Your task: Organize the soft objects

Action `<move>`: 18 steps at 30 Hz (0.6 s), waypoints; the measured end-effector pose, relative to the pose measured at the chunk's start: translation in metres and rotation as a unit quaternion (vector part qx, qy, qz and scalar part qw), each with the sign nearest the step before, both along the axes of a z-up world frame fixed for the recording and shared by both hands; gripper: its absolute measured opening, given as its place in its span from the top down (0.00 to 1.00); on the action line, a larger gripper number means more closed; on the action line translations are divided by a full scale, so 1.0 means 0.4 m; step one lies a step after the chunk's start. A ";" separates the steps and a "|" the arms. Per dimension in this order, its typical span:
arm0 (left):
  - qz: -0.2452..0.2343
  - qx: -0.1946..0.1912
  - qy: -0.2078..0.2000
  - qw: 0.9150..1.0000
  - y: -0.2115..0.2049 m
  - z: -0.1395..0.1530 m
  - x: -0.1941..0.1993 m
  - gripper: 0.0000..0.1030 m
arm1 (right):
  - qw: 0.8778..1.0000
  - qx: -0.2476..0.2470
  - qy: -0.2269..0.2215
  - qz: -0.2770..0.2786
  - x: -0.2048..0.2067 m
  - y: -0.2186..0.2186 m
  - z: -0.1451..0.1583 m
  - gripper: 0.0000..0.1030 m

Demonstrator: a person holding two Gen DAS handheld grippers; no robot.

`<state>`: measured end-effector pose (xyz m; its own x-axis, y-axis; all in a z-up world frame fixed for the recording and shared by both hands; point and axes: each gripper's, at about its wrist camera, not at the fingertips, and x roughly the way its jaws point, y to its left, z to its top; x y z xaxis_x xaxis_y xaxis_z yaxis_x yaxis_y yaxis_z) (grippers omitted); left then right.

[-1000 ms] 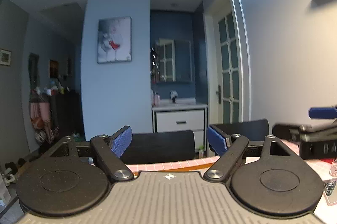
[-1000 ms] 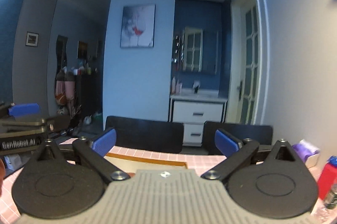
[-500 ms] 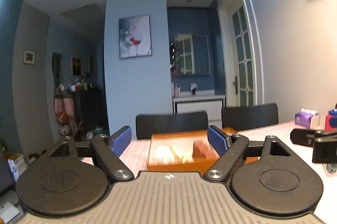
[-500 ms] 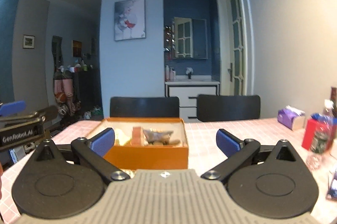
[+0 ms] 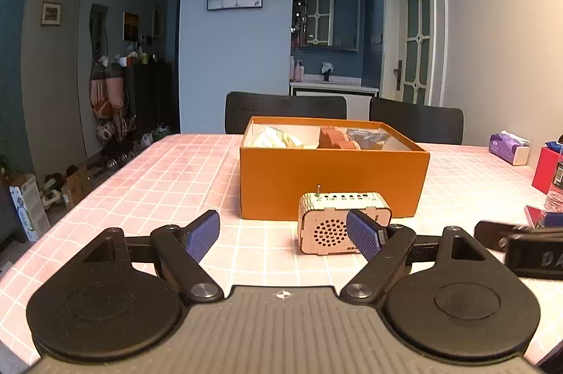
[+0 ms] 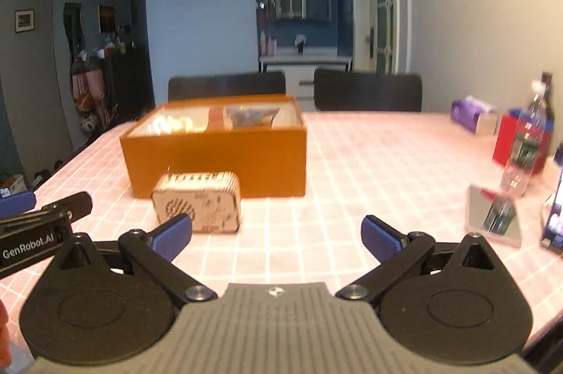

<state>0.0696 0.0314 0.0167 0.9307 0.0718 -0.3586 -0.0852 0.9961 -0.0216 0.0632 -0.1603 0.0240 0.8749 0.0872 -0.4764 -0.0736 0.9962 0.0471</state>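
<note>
Orange cardboard box (image 5: 334,184): already holds your soft items (image 5: 278,138).
Fingers: left gripper (image 5: 283,235) and right gripper (image 6: 276,233) both spread, empty.
Remaining: unclear.

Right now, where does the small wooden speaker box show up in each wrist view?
Left wrist: the wooden speaker box sits just right of centre, partly behind the left gripper's right fingertip.
Right wrist: the box sits left of centre, just above the right gripper's left fingertip.
Shared landmark: the orange box directly behind it in both views.
</note>
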 end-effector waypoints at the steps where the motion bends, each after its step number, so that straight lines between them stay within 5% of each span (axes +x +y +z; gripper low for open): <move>1: 0.001 0.000 0.000 1.000 0.002 -0.005 -0.002 0.07 | 1.000 -0.007 0.004 0.000 0.002 0.005 -0.006 0.03; 18: -0.003 0.008 0.048 0.999 -0.029 -0.065 -0.009 0.07 | 0.999 -0.024 0.038 -0.007 0.033 -0.007 -0.053 0.03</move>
